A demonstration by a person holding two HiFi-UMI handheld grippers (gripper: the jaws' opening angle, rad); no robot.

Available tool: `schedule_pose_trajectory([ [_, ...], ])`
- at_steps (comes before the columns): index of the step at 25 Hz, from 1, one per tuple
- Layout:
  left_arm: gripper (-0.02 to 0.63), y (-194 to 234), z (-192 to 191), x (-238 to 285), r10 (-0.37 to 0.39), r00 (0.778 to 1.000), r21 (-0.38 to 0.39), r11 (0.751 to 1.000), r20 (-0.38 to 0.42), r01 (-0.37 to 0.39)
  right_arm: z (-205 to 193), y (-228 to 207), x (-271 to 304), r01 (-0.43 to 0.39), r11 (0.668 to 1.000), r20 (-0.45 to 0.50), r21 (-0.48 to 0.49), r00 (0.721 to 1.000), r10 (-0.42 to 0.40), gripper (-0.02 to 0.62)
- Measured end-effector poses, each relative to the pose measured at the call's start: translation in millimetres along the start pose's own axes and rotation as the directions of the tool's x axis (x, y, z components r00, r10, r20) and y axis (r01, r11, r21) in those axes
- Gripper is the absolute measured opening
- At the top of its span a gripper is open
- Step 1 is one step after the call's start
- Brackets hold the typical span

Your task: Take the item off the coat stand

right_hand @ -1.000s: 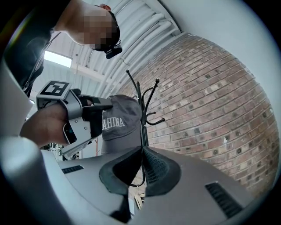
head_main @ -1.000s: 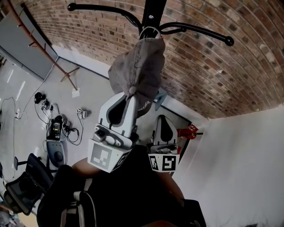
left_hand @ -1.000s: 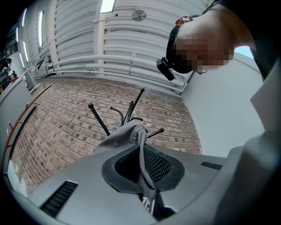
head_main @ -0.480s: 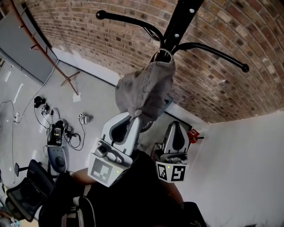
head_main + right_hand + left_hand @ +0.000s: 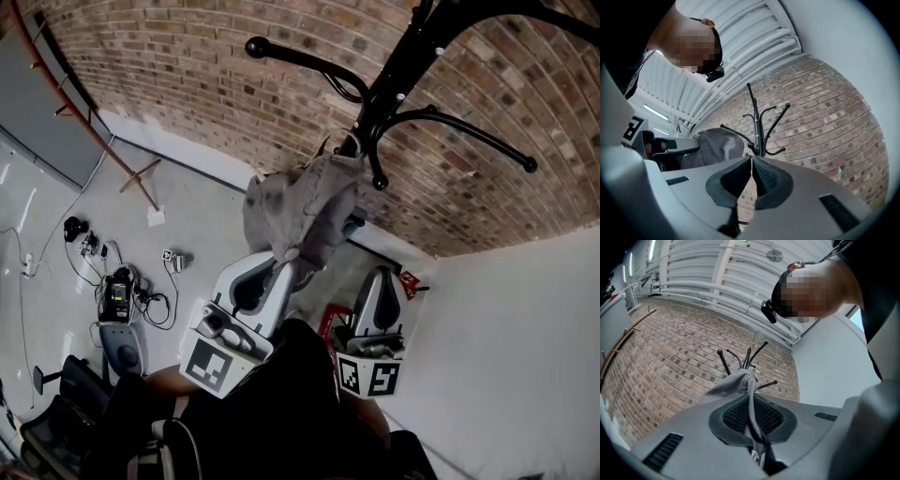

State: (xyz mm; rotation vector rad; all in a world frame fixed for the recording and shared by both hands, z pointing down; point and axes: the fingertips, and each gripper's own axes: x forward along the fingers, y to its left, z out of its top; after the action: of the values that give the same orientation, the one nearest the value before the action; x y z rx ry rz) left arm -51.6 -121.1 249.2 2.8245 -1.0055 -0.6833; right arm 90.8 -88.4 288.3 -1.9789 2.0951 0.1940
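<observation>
Cap (image 5: 298,208) is being gripped by the left claw (image 5: 274,272). The jaws are all but closed, and a narrow fold or strap of the grey fabric is being pinched between the pads. The rest of the cap is bunching just past the claw tips.

Progress, as a judgement: the grasp is done, and lift-off looks either in hand or barely complete. The cap's top edge is sitting right beside a short hook (image 5: 376,176) on the stand (image 5: 398,80), on the far side of the cap from the left claw. Whether fabric is being caught on that hook cannot be told from the head view. In the right gripper view the cap is being shown off to the left claw's side of the pole, with one stand arm (image 5: 736,133) crossing in front of it, so it is probably clear of the pole. What is left: the cap is to be pulled fully away from the hooks and brought down.

Cap look: faded grey cloth, soft and crumpled, being deformed by the pinch. A small eyelet (image 5: 724,393) is showing on one panel and a pale button (image 5: 292,253) near the claw tips.

Right claw (image 5: 751,159): its jaws are being kept pad to pad with nothing between them. It is being held beside the left claw, apart from the cap, and aimed at the stand.

Beyond both claws, a brick wall (image 5: 187,75) is standing behind the stand. A white wall (image 5: 506,356) is on the right claw's side, and cables and gear (image 5: 117,281) are lying on the floor out past the left claw.
</observation>
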Motion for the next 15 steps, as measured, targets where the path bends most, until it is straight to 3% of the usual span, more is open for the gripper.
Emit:
schedule_pose_trajectory([
  [4, 0.034, 5.6, -7.7, -8.1, -0.009, 1.000, 0.034, 0.999, 0.004, 0.009, -3.9, 13.2, -0.9, 0.000, 1.000, 0.001, -0.004, 1.000, 0.000, 0.021],
  [15, 0.034, 20.6, -49.4, -15.4, -0.032, 0.995, 0.022, 0.999, -0.093, 0.034, -23.7, 28.5, 11.3, 0.029, 0.999, -0.028, -0.046, 0.999, -0.030, 0.021],
])
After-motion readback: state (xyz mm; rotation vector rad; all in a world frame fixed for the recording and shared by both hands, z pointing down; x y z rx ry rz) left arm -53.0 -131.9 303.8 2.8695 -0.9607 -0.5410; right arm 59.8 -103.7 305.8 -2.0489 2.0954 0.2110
